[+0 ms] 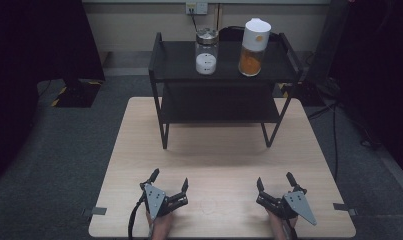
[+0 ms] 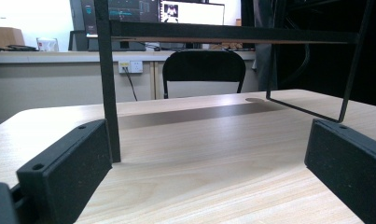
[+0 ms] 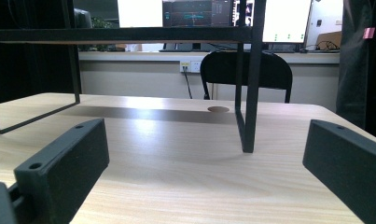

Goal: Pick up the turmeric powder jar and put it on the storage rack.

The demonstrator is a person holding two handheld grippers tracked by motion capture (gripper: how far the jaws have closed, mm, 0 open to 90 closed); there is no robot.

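Left tongs (image 1: 169,181) and right tongs (image 1: 275,181) rest near the worktop's (image 1: 224,150) front edge, well apart, jaws spread wide, each holding nothing. Hands are cut off by the frame's lower edge. A black rack (image 1: 223,75) stands at the far side. On its top shelf sit a glass jar (image 1: 207,51) with white contents and, beside it, a white-capped jar (image 1: 253,47) with orange contents; labels too small to read. From both gripper views the rack's top shelf hides the jars.
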